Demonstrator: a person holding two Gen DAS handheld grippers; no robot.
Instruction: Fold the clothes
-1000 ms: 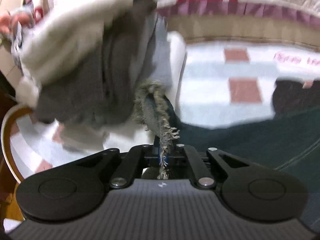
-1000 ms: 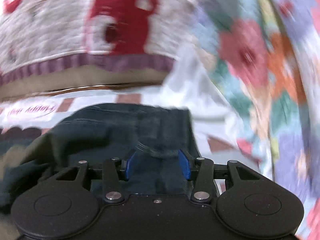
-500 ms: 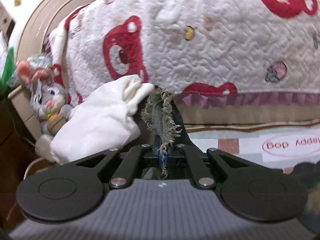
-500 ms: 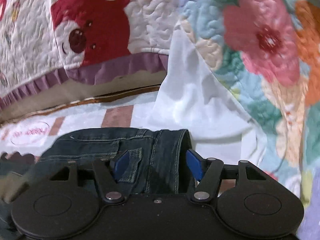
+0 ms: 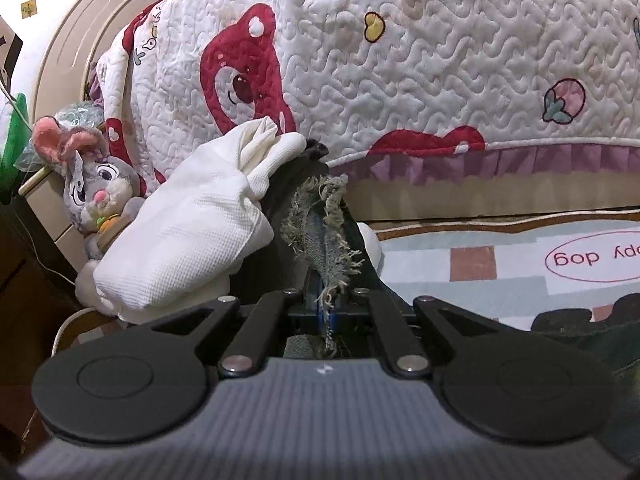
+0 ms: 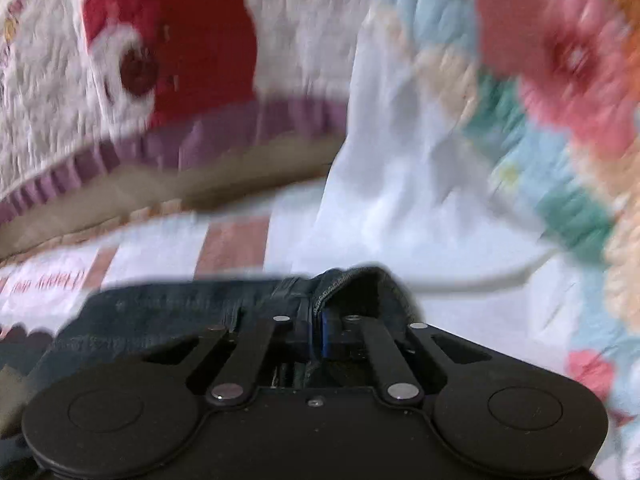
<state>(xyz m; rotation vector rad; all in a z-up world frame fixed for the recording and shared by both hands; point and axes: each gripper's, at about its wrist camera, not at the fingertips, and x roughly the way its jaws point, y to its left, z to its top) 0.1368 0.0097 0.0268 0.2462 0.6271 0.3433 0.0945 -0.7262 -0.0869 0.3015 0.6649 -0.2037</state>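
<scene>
On the far left of my left wrist view I see a grey plush rabbit [image 5: 94, 196] with pink ears, sitting against a beige headboard [image 5: 76, 32]. Just beside it, to the right, lies a white waffle-knit garment [image 5: 188, 232], bunched up and resting on something dark. Next comes the frayed hem of the jeans [image 5: 320, 220]. This hem stands up directly in front of my left gripper [image 5: 322, 304], and its loose threads hang down between the blue pads. The jaws are closed narrow on the hem, so I hold the denim there. Behind all this hangs a white quilt with red bears [image 5: 400, 60], with a purple frill along its lower edge. To the right, the checked bed sheet [image 5: 460, 276] carries a pink oval with letters, and more dark denim lies at the right edge.

In my right wrist view the picture is blurred. The jeans [image 6: 180, 312] spread from the left side to the middle, lying on the sheet [image 6: 240, 248]. One folded edge of the denim with pale stitching rises just in front of my right gripper [image 6: 316, 332] and goes in between the fingers. The jaws are nearly together and they pinch this edge. Further right I see a white cloth [image 6: 392, 180] and a flowered quilt [image 6: 560, 80].
</scene>
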